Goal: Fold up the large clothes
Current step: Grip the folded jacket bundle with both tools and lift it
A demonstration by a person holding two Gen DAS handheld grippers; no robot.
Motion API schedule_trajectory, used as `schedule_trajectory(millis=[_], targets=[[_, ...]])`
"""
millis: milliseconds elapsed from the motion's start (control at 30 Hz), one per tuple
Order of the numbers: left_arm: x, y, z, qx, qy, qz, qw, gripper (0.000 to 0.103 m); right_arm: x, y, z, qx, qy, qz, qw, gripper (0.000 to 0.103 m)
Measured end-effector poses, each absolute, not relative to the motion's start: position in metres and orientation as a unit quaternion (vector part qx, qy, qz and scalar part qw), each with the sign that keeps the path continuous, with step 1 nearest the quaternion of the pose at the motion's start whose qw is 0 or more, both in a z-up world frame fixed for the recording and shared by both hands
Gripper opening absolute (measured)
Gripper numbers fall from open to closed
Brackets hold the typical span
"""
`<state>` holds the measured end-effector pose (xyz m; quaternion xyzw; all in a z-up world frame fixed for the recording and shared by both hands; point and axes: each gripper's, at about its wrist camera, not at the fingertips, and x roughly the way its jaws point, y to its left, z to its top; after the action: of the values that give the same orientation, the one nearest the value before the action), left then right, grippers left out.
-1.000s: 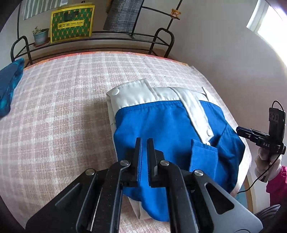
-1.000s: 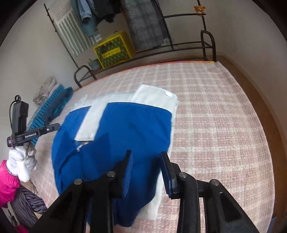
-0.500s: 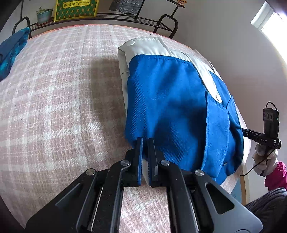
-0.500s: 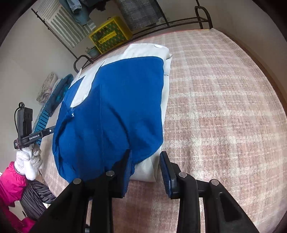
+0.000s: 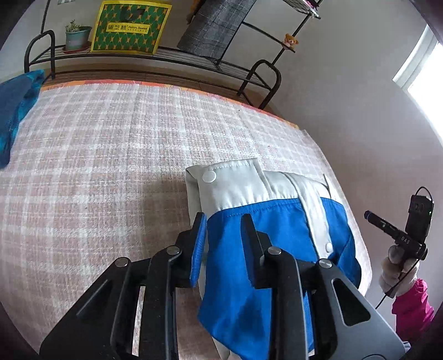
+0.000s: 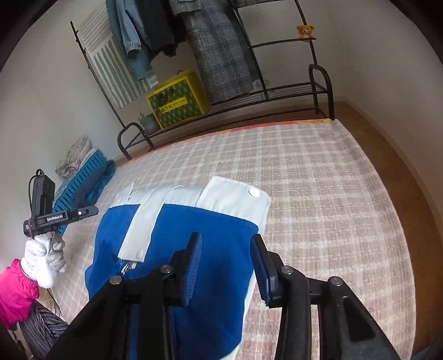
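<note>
A blue and white jacket (image 5: 277, 238) lies folded into a compact rectangle on the pink checked bedspread (image 5: 110, 155). Its white collar band with a snap button points to the far side. My left gripper (image 5: 224, 224) is open and hovers over the jacket's near left part, with nothing between its fingers. In the right wrist view the same jacket (image 6: 216, 229) lies below my right gripper (image 6: 225, 243), which is open and empty above its near right part. The other gripper's handle shows in each view, held by a gloved hand (image 6: 44, 254).
A black metal rack (image 6: 249, 91) with hanging clothes, a yellow-green bag (image 5: 130, 26) and a potted plant (image 5: 74, 37) stands behind the bed. A teal cloth (image 5: 13, 105) lies at the bed's left edge. A wooden floor (image 6: 401, 155) runs along the right side.
My left gripper has opened from shut. Both grippers have drawn back and tilted up, so the jacket sits lower in view and the rack shows again.
</note>
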<state>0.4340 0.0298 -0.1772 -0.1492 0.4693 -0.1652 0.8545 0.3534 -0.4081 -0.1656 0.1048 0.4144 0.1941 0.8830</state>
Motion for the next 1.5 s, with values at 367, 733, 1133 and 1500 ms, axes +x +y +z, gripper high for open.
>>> schedule_trajectory(millis=[367, 733, 1133, 1500], targets=[[0.438, 0.035, -0.206, -0.149, 0.493, -0.132, 0.847, 0.038, 0.372, -0.374, -0.207, 0.043, 0.475, 0.199, 0.856, 0.044], [0.417, 0.079, -0.222, -0.353, 0.520, -0.196, 0.753, 0.074, 0.338, -0.443, -0.199, 0.134, 0.462, 0.199, 0.854, 0.095], [0.426, 0.077, -0.264, -0.417, 0.527, -0.233, 0.703, 0.074, 0.353, -0.454, -0.263, 0.294, 0.506, 0.284, 0.760, 0.086], [0.444, 0.048, -0.257, -0.361, 0.521, -0.245, 0.733, 0.072, 0.378, -0.426, -0.275, 0.323, 0.485, 0.329, 0.743, 0.065]])
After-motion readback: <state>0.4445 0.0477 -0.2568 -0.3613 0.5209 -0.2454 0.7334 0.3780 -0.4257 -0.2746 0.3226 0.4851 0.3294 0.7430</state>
